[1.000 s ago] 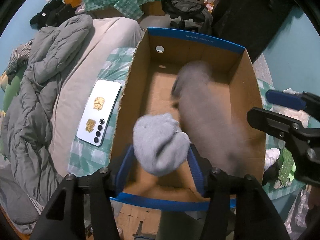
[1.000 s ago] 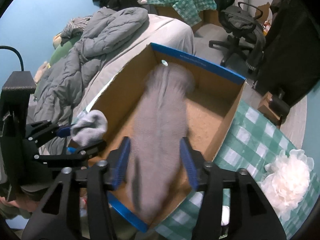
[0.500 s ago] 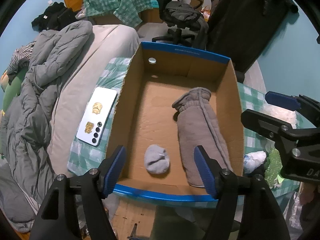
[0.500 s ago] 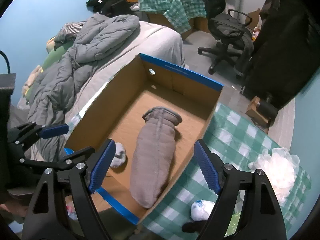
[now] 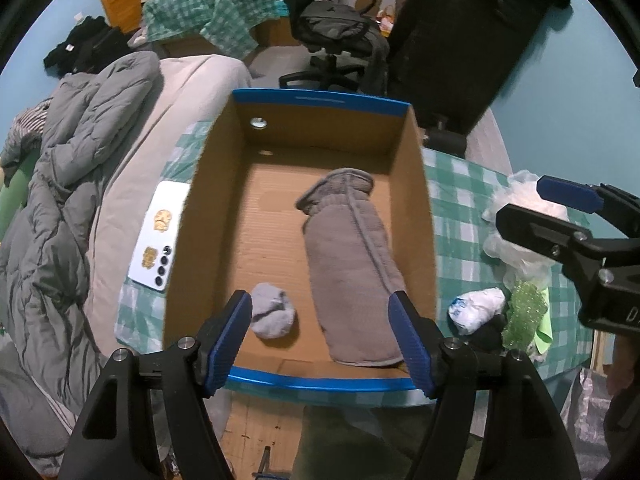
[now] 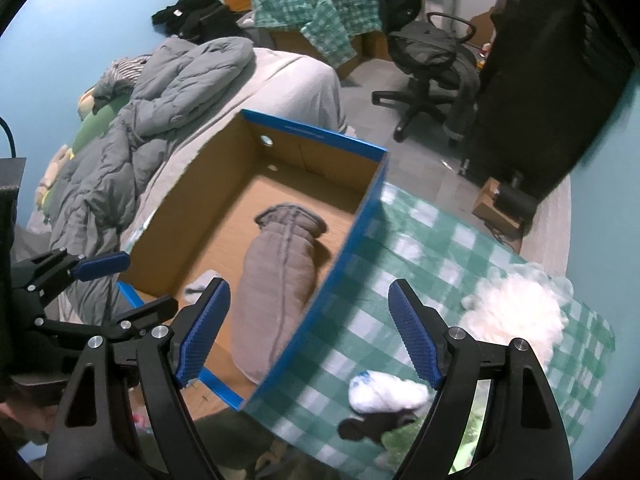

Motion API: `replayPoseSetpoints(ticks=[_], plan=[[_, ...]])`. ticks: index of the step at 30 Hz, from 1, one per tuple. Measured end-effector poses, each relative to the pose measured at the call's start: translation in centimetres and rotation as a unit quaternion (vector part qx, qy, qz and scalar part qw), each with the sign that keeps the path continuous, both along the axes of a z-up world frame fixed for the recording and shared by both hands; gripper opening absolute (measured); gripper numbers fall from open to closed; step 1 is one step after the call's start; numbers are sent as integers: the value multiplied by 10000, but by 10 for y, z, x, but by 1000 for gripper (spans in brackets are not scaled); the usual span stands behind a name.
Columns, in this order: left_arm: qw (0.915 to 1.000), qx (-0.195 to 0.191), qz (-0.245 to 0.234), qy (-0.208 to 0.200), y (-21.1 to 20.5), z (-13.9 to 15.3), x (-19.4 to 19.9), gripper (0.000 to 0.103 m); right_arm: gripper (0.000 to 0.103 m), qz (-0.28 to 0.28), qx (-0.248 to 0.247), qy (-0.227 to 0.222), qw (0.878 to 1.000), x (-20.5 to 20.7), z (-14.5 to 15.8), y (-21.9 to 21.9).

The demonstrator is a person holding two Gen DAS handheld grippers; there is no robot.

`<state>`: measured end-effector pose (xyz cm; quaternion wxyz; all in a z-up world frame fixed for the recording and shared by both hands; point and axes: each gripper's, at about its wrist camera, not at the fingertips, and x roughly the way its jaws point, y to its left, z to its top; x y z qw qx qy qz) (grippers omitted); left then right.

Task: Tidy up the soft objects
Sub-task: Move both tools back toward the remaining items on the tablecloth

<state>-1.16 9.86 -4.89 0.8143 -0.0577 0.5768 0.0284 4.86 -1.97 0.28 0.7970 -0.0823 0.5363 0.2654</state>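
An open cardboard box (image 5: 426, 216) (image 6: 360, 216) with blue rims stands on a green checked cloth. Inside it lie a long grey-brown rolled cloth (image 5: 352, 264) (image 6: 276, 276) and a small grey rolled sock (image 5: 272, 316) (image 6: 200, 280). My left gripper (image 5: 324, 336) hangs open above the box's near edge, nothing between its blue pads. My right gripper (image 6: 308, 336) is open too, over the box's right wall and the cloth, holding nothing. A white rolled bundle (image 5: 476, 308) (image 6: 384, 394), a white fluffy thing (image 6: 516, 304) and a green fuzzy thing (image 5: 524, 312) lie on the cloth to the right.
A white phone (image 5: 158, 236) lies left of the box. A grey duvet (image 5: 68, 200) covers the bed on the left. An office chair (image 6: 432, 68) and a dark hanging cover (image 6: 540, 80) stand behind.
Both grippers opened and let go: the grey sock and the long cloth dropped into the box. Both grippers then rose and drew back, the right one shifting toward the checked cloth.
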Motion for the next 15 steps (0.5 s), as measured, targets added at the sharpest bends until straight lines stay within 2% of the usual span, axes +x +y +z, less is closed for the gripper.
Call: replayPoseSetpoints(ticks=[15], plan=[[9968,33,-796,52,-72,-4,14,75,81,-679,-159,91,9975,2,3,-85]])
